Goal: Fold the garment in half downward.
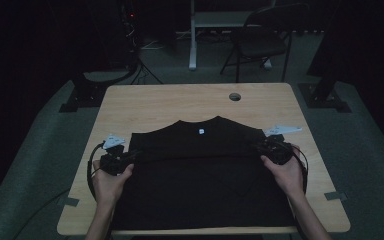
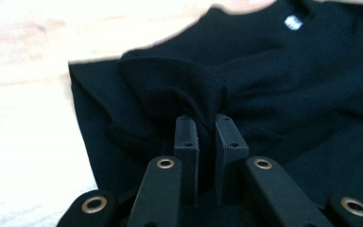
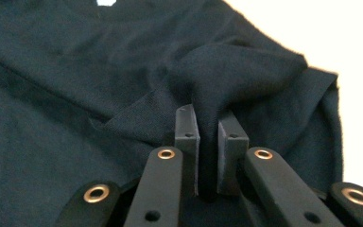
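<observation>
High view overlooks the table [image 1: 130, 100]; gripper views (close-up) share its garment [image 1: 200, 170].

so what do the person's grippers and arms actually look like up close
Both the left gripper and right gripper are matte black, each with two flat rectangular jaws on angled link bars set with brass-coloured eyelets. From above, each carries a pale grey three-cornered plate and trails a looping black cable. The forearms are bare; no sleeves or gloves visible.

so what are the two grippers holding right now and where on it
Both hold the black t-shirt. The left gripper pinches a bunched fold at its left sleeve side; the right gripper pinches a fold at the right sleeve side.
</observation>
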Demonstrator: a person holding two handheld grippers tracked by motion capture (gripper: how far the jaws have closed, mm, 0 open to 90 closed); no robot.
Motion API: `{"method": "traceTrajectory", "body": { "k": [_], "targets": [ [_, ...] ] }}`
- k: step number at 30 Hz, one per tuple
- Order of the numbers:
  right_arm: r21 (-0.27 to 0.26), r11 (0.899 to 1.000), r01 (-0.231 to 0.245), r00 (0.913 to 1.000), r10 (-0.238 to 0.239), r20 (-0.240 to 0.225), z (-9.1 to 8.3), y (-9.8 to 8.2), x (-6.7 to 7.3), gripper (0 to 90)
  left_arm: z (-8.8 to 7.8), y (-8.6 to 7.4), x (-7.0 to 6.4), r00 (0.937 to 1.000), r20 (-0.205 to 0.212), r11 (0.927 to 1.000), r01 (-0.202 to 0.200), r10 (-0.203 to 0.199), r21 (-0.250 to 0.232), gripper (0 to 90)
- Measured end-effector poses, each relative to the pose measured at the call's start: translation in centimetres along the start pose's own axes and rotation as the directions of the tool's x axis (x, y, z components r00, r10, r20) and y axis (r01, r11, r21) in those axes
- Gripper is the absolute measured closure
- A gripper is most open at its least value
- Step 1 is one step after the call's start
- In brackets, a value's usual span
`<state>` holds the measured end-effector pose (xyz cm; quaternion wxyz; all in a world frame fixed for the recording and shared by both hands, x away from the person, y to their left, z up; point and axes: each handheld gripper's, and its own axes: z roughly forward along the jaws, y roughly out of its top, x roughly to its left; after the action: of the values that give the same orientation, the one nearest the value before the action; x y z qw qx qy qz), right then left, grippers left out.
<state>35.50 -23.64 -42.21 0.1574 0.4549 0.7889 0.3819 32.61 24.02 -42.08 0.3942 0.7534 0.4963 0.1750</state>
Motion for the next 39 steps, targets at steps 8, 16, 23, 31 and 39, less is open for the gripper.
{"method": "traceTrajectory", "body": {
  "k": [8, 16, 23, 31, 39],
  "targets": [
    [0.049, 0.999, -0.002, 1.0000, 0.002, 0.005, 1.5, -1.2, 0.1, 82.0, 1.4, -0.8, -0.1, 0.9997, -0.021, 0.9993, -0.013, 0.014, 0.035, 82.8],
    [0.049, 0.999, -0.012, 0.9998, 0.013, -0.013, 1.7, -1.4, -0.1, 81.7, 1.8, -1.1, -0.3, 0.9985, -0.036, 0.9989, -0.039, 0.040, 0.024, 82.4],
    [0.040, 0.999, -0.028, 0.9993, 0.029, -0.023, 1.9, -1.5, -0.1, 81.3, 2.1, -1.1, 0.1, 0.9989, -0.022, 0.9991, -0.041, 0.041, 0.013, 81.2],
    [0.034, 0.999, -0.036, 0.9989, 0.037, -0.030, 2.5, -1.0, -0.1, 80.9, 2.8, -0.6, 1.2, 0.9996, -0.012, 0.9996, -0.027, 0.027, 0.005, 80.0],
    [0.026, 0.998, -0.048, 0.9965, 0.050, -0.067, 2.6, -0.9, -0.4, 69.3, 2.7, -1.2, 1.5, 0.9995, 0.021, 0.9990, -0.023, 0.023, -0.037, 72.8]
  ]
}}
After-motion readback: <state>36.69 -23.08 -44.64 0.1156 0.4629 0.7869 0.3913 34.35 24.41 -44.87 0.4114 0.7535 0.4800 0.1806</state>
